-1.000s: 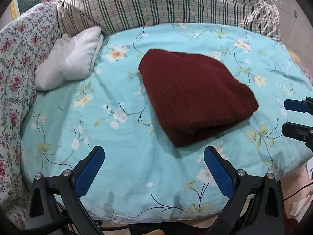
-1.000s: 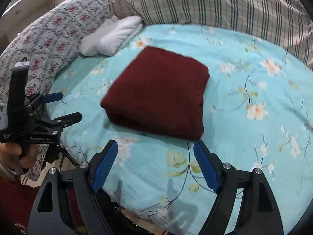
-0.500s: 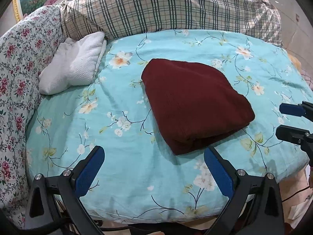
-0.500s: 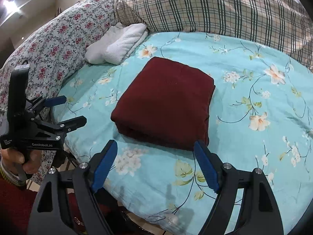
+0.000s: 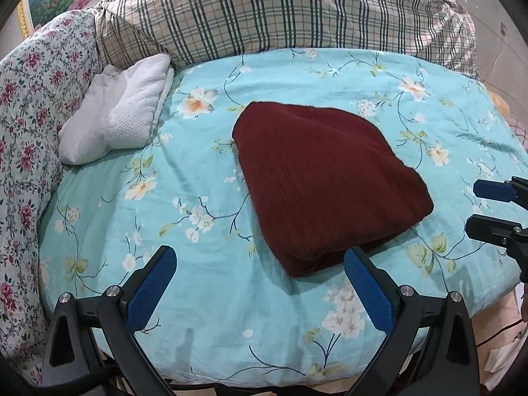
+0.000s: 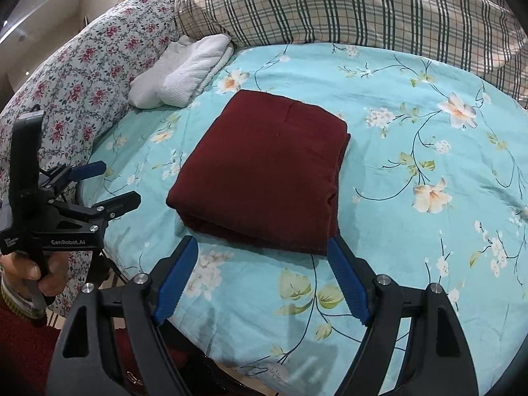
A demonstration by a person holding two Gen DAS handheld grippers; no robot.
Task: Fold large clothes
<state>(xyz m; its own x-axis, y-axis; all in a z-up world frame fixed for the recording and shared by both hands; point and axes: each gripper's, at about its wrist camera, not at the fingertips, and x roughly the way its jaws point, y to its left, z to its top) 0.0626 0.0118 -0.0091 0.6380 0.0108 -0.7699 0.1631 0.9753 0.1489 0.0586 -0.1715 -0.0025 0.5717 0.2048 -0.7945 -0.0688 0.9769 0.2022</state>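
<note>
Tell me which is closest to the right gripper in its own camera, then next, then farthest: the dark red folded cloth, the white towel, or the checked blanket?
From the right gripper:
1. Dark red folded cloth, just ahead, middle of the bed.
2. White towel, farther back, on the left.
3. Checked blanket, along the far edge.

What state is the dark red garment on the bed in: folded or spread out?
Folded. The dark red garment lies as a compact rectangle on the floral sheet, with stacked layers showing along its near edge.

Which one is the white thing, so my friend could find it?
Start at the turquoise flowered bedsheet. Go to its far left corner, where the rose-print quilt meets the plaid quilt. There lies a folded white towel, bumpy and plain, unlike the dark red folded garment mid-bed.
</note>
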